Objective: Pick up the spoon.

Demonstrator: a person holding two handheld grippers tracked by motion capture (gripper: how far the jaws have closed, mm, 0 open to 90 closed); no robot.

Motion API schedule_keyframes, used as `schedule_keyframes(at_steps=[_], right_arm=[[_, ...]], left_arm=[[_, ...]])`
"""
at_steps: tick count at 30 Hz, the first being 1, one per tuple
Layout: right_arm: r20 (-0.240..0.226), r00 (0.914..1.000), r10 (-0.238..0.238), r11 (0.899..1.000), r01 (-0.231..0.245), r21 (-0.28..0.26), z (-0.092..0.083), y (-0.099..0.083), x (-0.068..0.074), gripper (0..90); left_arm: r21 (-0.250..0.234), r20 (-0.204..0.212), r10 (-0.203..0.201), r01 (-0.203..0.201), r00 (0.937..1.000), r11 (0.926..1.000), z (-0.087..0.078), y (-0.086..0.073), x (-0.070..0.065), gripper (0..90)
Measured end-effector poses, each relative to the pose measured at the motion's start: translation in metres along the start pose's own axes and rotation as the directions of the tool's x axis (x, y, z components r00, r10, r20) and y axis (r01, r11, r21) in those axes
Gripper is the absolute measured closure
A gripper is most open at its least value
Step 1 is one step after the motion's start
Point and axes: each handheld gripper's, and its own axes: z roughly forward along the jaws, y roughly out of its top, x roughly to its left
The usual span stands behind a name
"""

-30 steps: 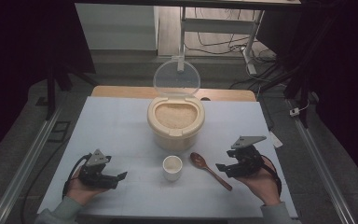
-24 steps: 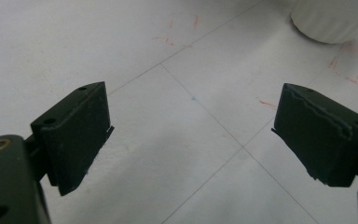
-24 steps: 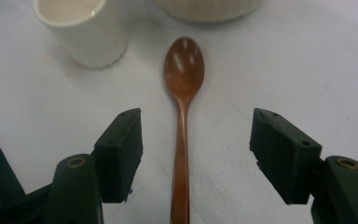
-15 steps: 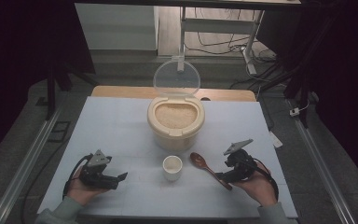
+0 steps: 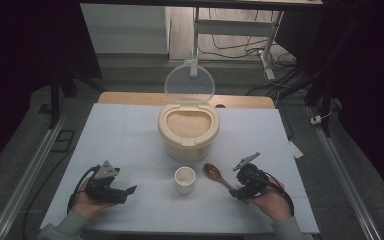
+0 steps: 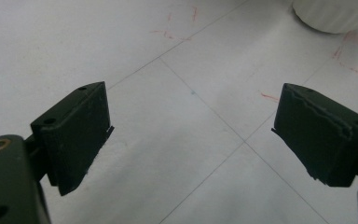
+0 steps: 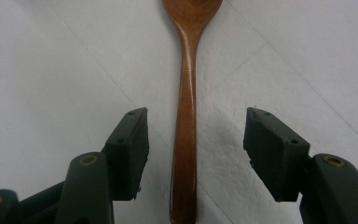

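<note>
While no writing reads anywhere, right tongs [image 7: 193, 140], closing, straddle the wooden spoon [image 7: 186, 116] ungripped; left tongs [image 6: 191, 135] gape.

In the right gripper view the spoon [image 7: 186, 116] loses its bowl at the top edge and its handle's tip at the bottom edge. In the left gripper view only the cup's [image 6: 335, 14] base shows, at the top edge.
</note>
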Motion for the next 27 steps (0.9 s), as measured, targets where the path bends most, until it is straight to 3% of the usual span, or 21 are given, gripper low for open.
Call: schedule_keyframes(at_steps=[10, 27], right_arm=[[0.003, 0.9999, -0.012, 1.0, 0.012, 0.017, 0.008, 0.001, 0.002, 47.4], [0.022, 0.9984, -0.052, 0.995, 0.05, 0.09, 0.018, 0.013, 0.009, 75.5]], left_arm=[[0.005, -0.001, 0.002, -0.002, 1.0, 1.0, 0.0, -0.001, 0.0, 10.6], [0.011, -0.003, 0.009, -0.009, 1.0, 0.9999, 0.002, -0.001, 0.0, 10.6]])
